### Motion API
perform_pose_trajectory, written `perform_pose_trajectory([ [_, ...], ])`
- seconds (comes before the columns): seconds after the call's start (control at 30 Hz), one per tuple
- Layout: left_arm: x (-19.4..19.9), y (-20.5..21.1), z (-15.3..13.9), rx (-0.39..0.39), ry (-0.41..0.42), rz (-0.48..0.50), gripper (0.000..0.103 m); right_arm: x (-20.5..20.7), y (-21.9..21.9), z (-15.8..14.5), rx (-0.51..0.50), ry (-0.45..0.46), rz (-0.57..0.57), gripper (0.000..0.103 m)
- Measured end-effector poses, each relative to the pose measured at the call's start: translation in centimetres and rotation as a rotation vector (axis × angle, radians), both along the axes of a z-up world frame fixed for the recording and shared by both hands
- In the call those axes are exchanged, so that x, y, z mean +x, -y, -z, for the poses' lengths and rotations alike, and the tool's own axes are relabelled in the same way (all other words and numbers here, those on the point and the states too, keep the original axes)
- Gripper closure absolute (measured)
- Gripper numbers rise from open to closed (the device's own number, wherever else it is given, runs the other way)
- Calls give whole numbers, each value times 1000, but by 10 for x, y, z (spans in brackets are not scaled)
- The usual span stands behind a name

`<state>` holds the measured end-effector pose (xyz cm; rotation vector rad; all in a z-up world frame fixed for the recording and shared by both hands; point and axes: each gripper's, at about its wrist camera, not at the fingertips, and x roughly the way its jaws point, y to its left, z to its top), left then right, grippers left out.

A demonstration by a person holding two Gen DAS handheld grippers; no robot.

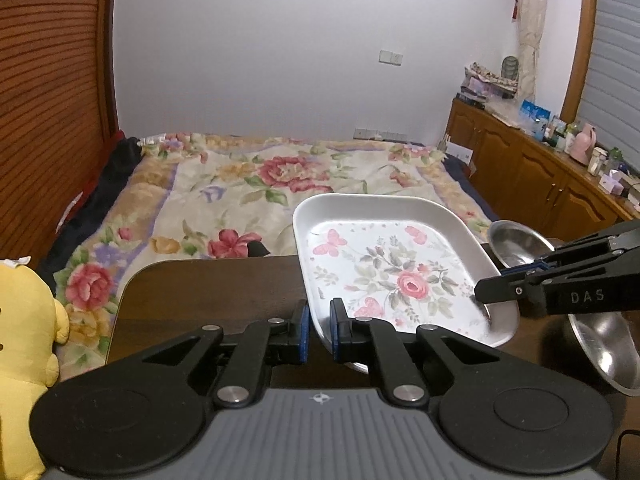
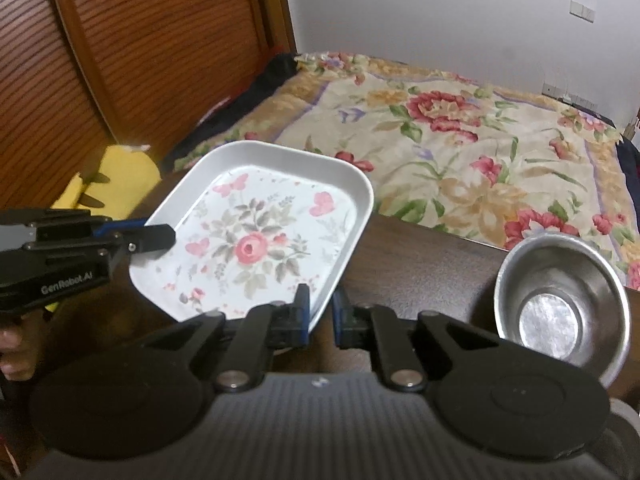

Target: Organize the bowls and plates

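A white rectangular plate with a rose and butterfly print (image 1: 396, 276) (image 2: 260, 232) is held tilted above the dark wooden table (image 1: 208, 296). My left gripper (image 1: 319, 330) is shut on the plate's near left rim. My right gripper (image 2: 320, 316) is shut on its opposite rim, and also shows in the left wrist view (image 1: 490, 294). The left gripper shows in the right wrist view (image 2: 160, 236). A small steel bowl (image 2: 560, 304) (image 1: 520, 244) stands on the table to the right. Another steel bowl (image 1: 604, 348) sits at the right edge.
A bed with a floral blanket (image 1: 256, 188) lies just beyond the table's far edge. A yellow plush toy (image 1: 24, 340) sits at the left. A wooden cabinet (image 1: 532, 176) with clutter on top runs along the right wall.
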<state>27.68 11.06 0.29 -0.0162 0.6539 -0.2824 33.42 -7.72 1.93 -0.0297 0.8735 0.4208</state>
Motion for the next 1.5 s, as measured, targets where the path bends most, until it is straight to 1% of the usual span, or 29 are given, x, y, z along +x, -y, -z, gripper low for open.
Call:
perform_pose_trajectory([
  [0.37,-42,8,-26,5,61,18,91,-36,10,-28,8,71,0,90],
  [0.5,-58,8,-29,1,70,25,91,-48,14,-33,10,87,-2,90],
  [0.87,-91,3,-29,0,66,58,90,-83,18,-34,29,91,-25,90],
  [1.13,-107,1,-22,4,61,67,90,-104,22,-31,47,90,-44,90],
  [1.5,-129,-2,-15,-1,62,68,90,-120,21,-23,50,78,-72,90],
])
